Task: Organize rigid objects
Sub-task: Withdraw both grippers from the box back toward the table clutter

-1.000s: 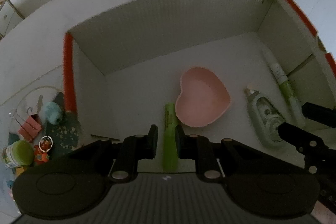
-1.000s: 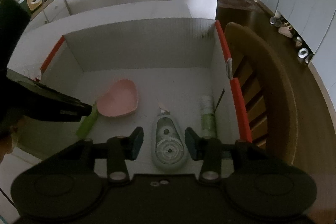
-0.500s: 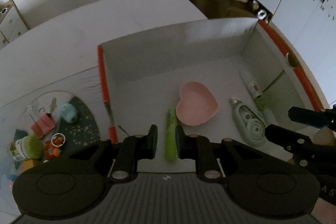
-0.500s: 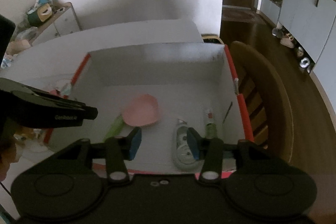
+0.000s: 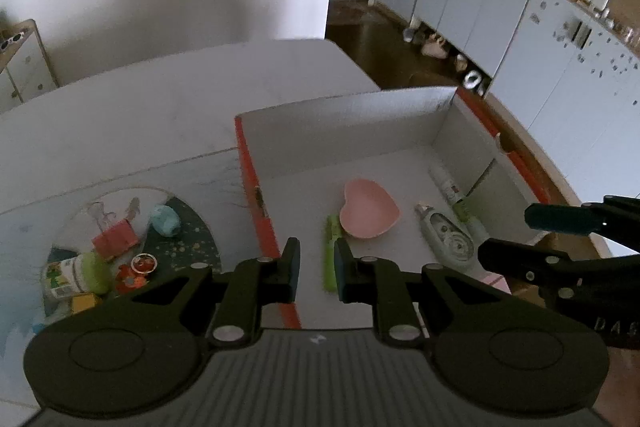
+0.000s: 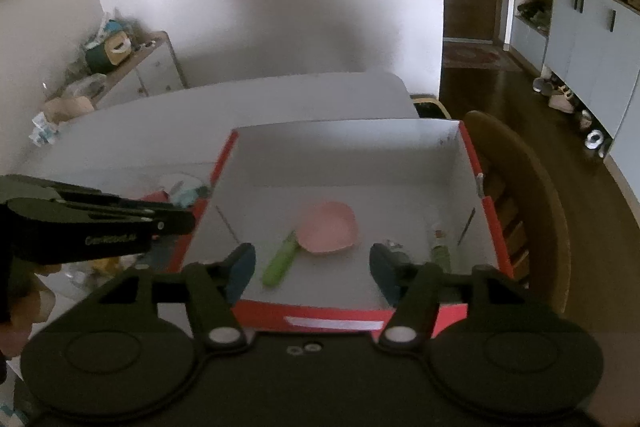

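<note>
A white box with a red rim [image 5: 256, 203] stands on the table. On its floor lie a pink heart-shaped dish [image 5: 368, 213], a green marker [image 5: 331, 255], a correction tape dispenser [image 5: 448, 237] and a white and green tube [image 5: 454, 193]. My left gripper [image 5: 318, 269] hovers above the box's near left wall, shut and empty. My right gripper [image 6: 312, 267] hangs above the box's near rim [image 6: 332, 319]; its jaws are opening with nothing between them. The right wrist view shows the dish [image 6: 328, 227], the marker [image 6: 280, 263] and the tube [image 6: 440, 247]; the dispenser is mostly hidden behind a finger.
Left of the box a round mat holds a red binder clip [image 5: 116, 239], a pale blue lump [image 5: 165, 221], a green-lidded jar [image 5: 76, 273] and small orange bits [image 5: 138, 267]. A wooden chair [image 6: 532, 207] stands right of the box. Cabinets line the far right.
Both grippers have risen and drawn back from the box, so more of the table and room shows. The right jaws have widened and the correction tape dispenser stays on the box floor.
</note>
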`<state>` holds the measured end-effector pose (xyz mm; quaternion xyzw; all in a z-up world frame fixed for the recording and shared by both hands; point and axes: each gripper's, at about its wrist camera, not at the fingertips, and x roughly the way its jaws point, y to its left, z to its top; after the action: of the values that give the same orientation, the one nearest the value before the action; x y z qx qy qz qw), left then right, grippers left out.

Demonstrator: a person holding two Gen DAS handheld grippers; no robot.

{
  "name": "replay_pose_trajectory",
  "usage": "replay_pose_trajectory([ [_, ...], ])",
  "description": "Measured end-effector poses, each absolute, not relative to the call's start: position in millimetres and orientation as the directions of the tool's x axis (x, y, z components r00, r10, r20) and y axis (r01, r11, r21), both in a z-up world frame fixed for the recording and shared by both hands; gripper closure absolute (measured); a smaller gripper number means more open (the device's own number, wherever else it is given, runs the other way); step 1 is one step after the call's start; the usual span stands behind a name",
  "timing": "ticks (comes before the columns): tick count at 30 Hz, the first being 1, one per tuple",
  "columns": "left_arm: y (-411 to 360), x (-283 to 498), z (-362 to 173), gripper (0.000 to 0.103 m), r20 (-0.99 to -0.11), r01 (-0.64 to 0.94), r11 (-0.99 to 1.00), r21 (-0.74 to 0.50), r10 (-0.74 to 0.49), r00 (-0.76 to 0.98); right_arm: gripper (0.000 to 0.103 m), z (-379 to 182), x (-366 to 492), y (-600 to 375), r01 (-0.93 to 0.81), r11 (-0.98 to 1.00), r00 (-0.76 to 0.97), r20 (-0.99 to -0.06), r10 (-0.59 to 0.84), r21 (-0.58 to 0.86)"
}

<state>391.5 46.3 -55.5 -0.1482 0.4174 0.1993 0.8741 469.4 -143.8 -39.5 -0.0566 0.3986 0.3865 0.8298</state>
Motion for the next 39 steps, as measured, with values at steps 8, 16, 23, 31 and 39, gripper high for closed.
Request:
replay_pose_trajectory([
  [8, 45.1, 342.4, -48.2, 0.086, -0.753, -0.461, 0.879, -0.118, 0.223, 0.619, 0.033, -29.4, 438.4, -144.4, -0.688, 0.681, 0.378, -0.676, 0.633, 0.252],
  [16, 44.8, 290.6, -41.1, 0.08, -0.712, -0.47, 0.876, -0.109, 0.261, 0.651, 0.028, -26.3, 401.8, -132.3, -0.687, 0.671, 0.388, -0.639, 0.664, 0.28],
  [23, 52.1, 246.1, -37.0, 0.035, -0.664, -0.485, 0.865, -0.126, 0.289, 0.69, 0.021, -27.3, 373.6, -113.1, -0.698, 0.64, 0.355, -0.62, 0.699, 0.321],
  [31, 81.1, 197.5, -46.4, 0.026, -0.662, -0.532, 0.837, -0.129, 0.326, 0.674, 0.008, -24.2, 339.0, -79.5, -0.752, 0.575, 0.326, -0.577, 0.749, 0.323],
  [39, 114.0, 159.3, -58.6, 0.021, -0.665, -0.594, 0.793, -0.134, 0.372, 0.648, 0.001, -27.8, 319.1, -45.1, -0.761, 0.547, 0.292, -0.568, 0.77, 0.35],
])
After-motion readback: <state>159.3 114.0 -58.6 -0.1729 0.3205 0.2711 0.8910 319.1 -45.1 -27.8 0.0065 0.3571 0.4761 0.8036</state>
